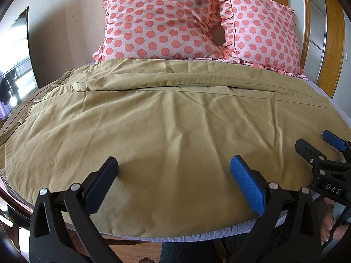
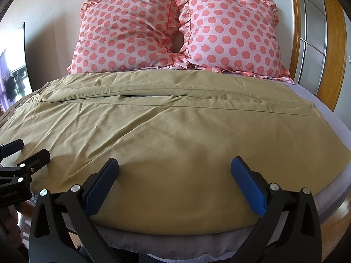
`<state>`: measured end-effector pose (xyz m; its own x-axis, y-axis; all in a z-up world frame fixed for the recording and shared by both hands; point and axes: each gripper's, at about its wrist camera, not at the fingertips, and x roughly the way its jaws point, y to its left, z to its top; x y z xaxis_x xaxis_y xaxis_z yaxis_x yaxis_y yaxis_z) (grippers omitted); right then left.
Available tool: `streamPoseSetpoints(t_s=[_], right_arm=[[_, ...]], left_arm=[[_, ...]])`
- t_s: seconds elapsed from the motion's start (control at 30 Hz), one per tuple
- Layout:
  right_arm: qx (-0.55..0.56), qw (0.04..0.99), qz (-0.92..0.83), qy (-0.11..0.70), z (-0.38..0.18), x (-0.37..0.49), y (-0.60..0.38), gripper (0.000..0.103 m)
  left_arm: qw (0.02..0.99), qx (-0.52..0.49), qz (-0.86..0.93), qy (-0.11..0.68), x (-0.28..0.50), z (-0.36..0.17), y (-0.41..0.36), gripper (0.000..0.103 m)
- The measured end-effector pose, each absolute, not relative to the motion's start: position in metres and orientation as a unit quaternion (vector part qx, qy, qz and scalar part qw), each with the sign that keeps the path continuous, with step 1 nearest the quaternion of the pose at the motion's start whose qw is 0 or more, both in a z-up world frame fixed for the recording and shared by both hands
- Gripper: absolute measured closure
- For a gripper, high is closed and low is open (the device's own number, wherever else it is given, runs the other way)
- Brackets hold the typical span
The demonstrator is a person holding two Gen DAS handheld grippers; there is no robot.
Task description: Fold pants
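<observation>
Khaki pants (image 1: pixel 166 118) lie spread flat across the bed, waistband at the left, legs running to the right; they also fill the right wrist view (image 2: pixel 175 131). My left gripper (image 1: pixel 174 166) is open and empty, hovering just above the pants near the bed's front edge. My right gripper (image 2: pixel 175 167) is open and empty, also low over the near pant leg. The right gripper shows at the right edge of the left wrist view (image 1: pixel 316 144). The left gripper shows at the left edge of the right wrist view (image 2: pixel 28 151).
Two pink polka-dot pillows (image 1: pixel 162 22) (image 2: pixel 232 32) lean against the wall at the head of the bed. A grey sheet (image 2: pixel 324 105) covers the mattress. A wooden frame and glass door (image 2: pixel 311 32) stand at the right. A window is at the left.
</observation>
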<state>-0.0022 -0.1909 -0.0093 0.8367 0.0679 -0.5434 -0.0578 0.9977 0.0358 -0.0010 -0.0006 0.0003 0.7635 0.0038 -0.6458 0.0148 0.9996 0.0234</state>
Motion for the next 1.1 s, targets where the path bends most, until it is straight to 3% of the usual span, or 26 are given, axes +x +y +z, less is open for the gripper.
streamPoseSetpoints(t_s=[0.13,0.27,0.47,0.53,0.6,0.87,0.97,1.03,1.1], right_arm=[[0.008,0.948,0.035,0.317,0.005,0.010,-0.205,0.001],[0.045,0.957,-0.015,0.285,0.059,0.037,-0.260,0.001],[0.127,0.922,-0.161,0.329,0.099,0.171,-0.365,0.002],[0.143,0.902,-0.203,0.352,0.093,0.214,-0.389,0.014],[0.167,0.872,-0.237,0.393,0.077,0.264,-0.416,0.033],[0.263,0.803,-0.311,0.435,0.028,0.352,-0.462,0.036],[0.212,0.804,-0.341,0.438,0.020,0.355,-0.460,0.040],[0.208,0.814,-0.336,0.426,0.017,0.356,-0.463,0.051],[0.208,0.825,-0.339,0.402,0.014,0.345,-0.471,0.077]], left_arm=[[0.939,0.017,-0.016,0.343,-0.004,0.015,0.001,0.002],[0.938,0.018,-0.014,0.345,0.002,0.015,0.009,0.002],[0.948,0.006,-0.012,0.318,0.005,0.027,0.016,0.002],[0.950,0.003,-0.019,0.312,0.007,0.030,0.018,0.002],[0.952,0.001,-0.028,0.306,0.012,0.033,0.020,0.002],[0.952,-0.014,-0.051,0.302,0.024,0.034,0.028,0.002],[0.949,-0.020,-0.054,0.311,0.032,0.028,0.029,0.002],[0.946,-0.026,-0.060,0.317,0.035,0.025,0.029,0.002],[0.945,-0.033,-0.066,0.320,0.035,0.022,0.030,0.002]])
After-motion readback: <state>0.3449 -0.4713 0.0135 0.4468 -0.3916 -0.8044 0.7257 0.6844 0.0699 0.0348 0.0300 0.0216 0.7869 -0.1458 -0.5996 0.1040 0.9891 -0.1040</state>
